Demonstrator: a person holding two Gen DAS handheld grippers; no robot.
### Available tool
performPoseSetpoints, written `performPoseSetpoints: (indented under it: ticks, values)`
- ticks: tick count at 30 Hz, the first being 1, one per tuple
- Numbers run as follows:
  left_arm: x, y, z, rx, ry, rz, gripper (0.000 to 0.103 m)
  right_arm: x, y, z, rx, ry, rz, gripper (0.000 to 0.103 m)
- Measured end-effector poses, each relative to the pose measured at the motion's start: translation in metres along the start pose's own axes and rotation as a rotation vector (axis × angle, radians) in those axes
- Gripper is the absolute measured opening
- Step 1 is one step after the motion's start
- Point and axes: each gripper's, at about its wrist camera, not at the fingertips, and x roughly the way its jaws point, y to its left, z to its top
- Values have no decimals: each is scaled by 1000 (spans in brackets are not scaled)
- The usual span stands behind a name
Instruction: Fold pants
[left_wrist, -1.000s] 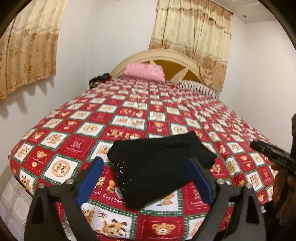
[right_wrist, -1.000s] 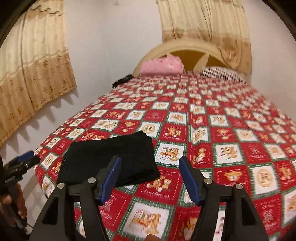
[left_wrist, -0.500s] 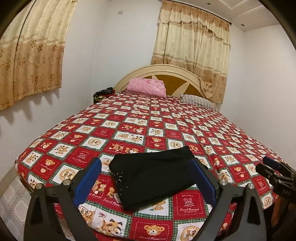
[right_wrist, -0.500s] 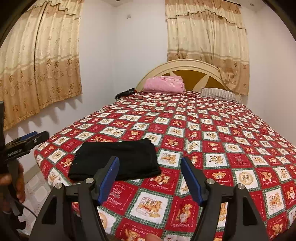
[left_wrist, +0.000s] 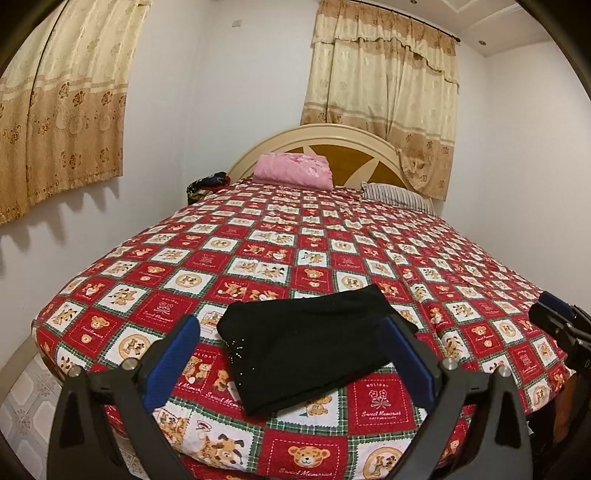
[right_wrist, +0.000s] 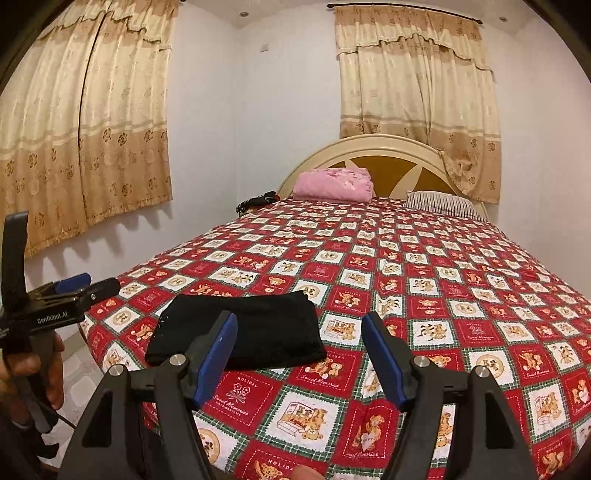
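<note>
The black pants (left_wrist: 310, 339) lie folded into a compact rectangle near the foot of the bed, on the red patchwork bedspread (left_wrist: 280, 243). They also show in the right wrist view (right_wrist: 251, 332). My left gripper (left_wrist: 291, 350) is open and empty, held back from the bed with the pants between its blue pads. My right gripper (right_wrist: 299, 350) is open and empty, to the right of the pants and off the bed. Each gripper shows at the edge of the other's view: the right one (left_wrist: 557, 325), the left one (right_wrist: 70, 291).
A pink folded blanket (left_wrist: 293, 171) and a striped pillow (left_wrist: 397, 195) lie at the headboard (left_wrist: 332, 144). A dark bundle (left_wrist: 207, 184) sits at the bed's far left corner. Curtains (right_wrist: 85, 122) hang on the left and back walls. Tiled floor (left_wrist: 26, 398) lies left of the bed.
Both grippers have pulled back and risen away from the bed, so the folded pants look smaller and farther. The pants have not moved.
</note>
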Motion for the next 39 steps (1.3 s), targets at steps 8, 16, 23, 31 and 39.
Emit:
performPoseSetpoints:
  ticks: [8,16,23,31,39]
  values:
    - [1,1,-2,-4,4,0,101,-1,2,0,-6,-5,4,72]
    - [2,0,-3,1,12,-1,103,-1,2,0,-10,-10,1,74]
    - [6,-4,-2,25,51,24,103,-1,2,0,-13,-12,-1,76]
    - [0,-7,0,38,28,37,103,-3,1,1,-22,-19,-10,76]
    - [0,-5,1,28,24,40,103,-3,1,1,-26,-20,-9,76]
